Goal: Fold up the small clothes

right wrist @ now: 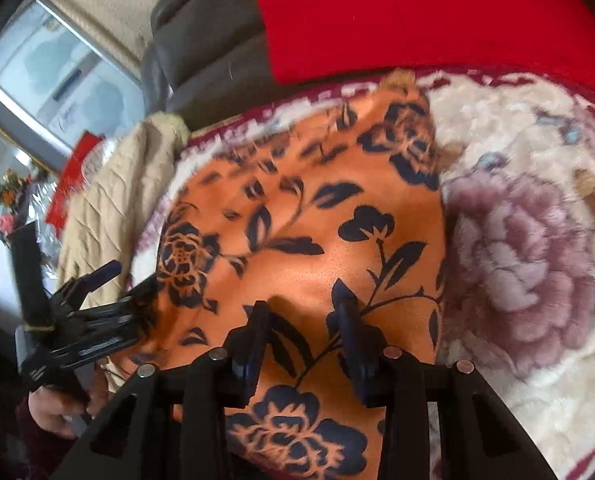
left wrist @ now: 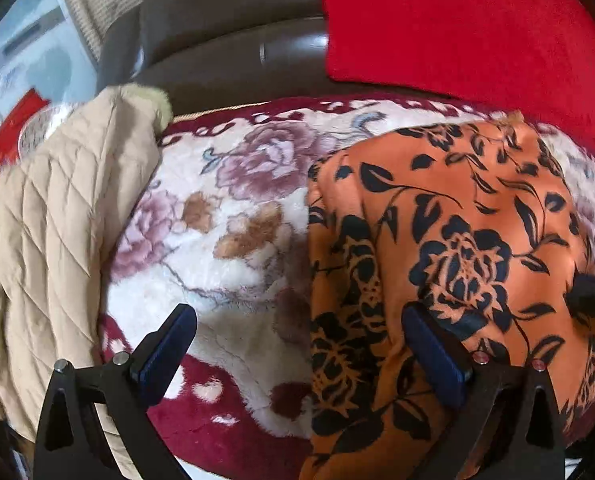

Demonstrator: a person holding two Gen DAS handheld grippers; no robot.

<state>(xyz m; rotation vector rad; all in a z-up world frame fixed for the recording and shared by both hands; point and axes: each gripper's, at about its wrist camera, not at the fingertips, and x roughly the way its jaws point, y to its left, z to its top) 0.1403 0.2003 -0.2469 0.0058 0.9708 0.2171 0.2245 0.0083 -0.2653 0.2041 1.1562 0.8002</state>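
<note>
The orange floral garment lies spread on the plush floral blanket; its left edge should be gripped at 1 layer and carried across evenly. The fabric is satiny, black-printed and mildly creased. The left gripper is wide open, holding nothing. The right gripper is part-open above the cloth, apparently empty. A beige quilted jacket lies beside.

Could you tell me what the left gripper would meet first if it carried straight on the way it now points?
Probably the floral blanket, right at the left edge of the orange floral garment; the left gripper is open, and depth is unclear.
</note>
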